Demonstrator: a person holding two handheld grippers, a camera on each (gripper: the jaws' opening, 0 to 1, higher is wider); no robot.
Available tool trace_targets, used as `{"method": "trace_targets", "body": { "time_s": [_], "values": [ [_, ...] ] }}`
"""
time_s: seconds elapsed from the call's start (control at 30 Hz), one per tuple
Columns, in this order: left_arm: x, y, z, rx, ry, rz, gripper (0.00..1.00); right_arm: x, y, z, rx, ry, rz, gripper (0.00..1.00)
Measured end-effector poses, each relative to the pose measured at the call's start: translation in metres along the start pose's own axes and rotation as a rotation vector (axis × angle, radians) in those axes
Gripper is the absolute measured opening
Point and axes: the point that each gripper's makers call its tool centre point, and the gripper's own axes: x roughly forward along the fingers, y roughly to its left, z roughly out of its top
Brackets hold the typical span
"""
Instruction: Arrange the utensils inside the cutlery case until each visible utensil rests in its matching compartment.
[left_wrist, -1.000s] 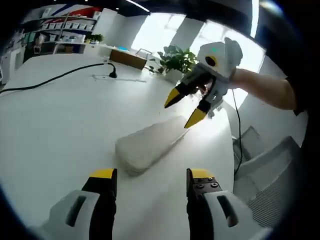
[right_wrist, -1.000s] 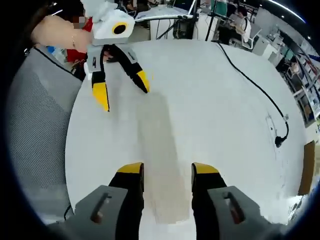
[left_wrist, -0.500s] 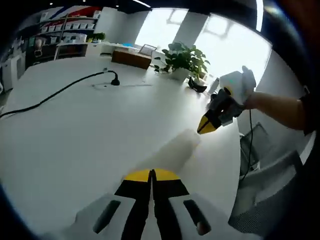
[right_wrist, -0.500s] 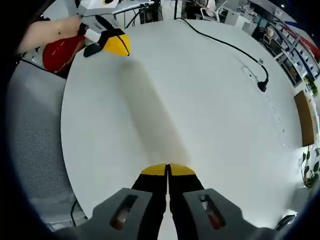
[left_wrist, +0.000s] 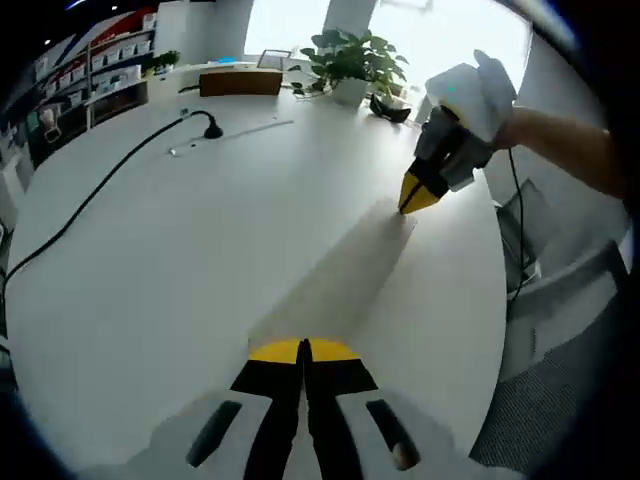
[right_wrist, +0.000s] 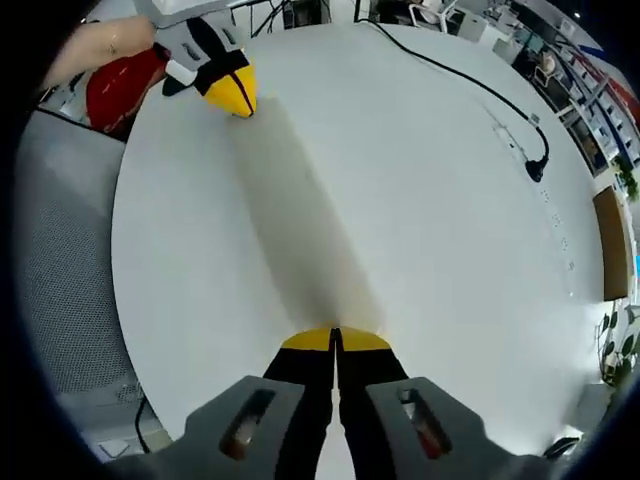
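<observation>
At cutlery case (left_wrist: 335, 285) ends, both hand-held grippers (left_wrist: 302, 348) (right_wrist: 335, 338) closed, tips touching it

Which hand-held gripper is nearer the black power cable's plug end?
Right. The right hand-held gripper is at the case's far end, closer to the plug; the left hand-held gripper is at the near end.

We see lots of open white table (left_wrist: 180, 250) around the long case (right_wrist: 300, 240). Only a black cord (left_wrist: 110, 180) lies far off.
</observation>
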Motion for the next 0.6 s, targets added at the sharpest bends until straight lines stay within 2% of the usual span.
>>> {"method": "trace_targets", "body": {
  "time_s": [0.27,0.33,0.37,0.47,0.5,0.53,0.57,0.6],
  "values": [
    [0.0,0.003,-0.002,0.03,0.092,0.006,0.0,0.003,-0.001,0.001,-0.016,0.095,-0.019,0.0],
    [0.0,0.003,-0.002,0.007,0.103,0.003,0.0,0.003,-0.001,0.001,-0.021,0.108,-0.02,0.0],
    [0.0,0.003,-0.003,0.01,0.107,0.004,0.0,0.003,-0.001,0.0,0.004,0.12,-0.026,0.0],
    [-0.001,0.003,-0.003,-0.009,0.116,0.005,0.0,0.002,-0.001,0.0,-0.031,0.133,-0.024,0.0],
    [-0.001,0.002,-0.002,-0.094,0.101,-0.004,0.0,0.001,-0.001,0.0,-0.012,0.136,0.0,0.0],
    [-0.002,0.002,-0.002,-0.133,0.1,-0.021,0.0,0.001,-0.001,0.0,-0.011,0.126,0.02,0.0],
    [-0.003,0.003,-0.003,-0.147,0.099,-0.032,0.0,0.002,-0.002,0.007,0.028,0.066,0.021,0.0],
    [-0.006,0.009,-0.004,-0.143,0.105,-0.014,0.0,-0.003,-0.01,0.011,0.069,0.035,-0.019,0.0]
  ]
}}
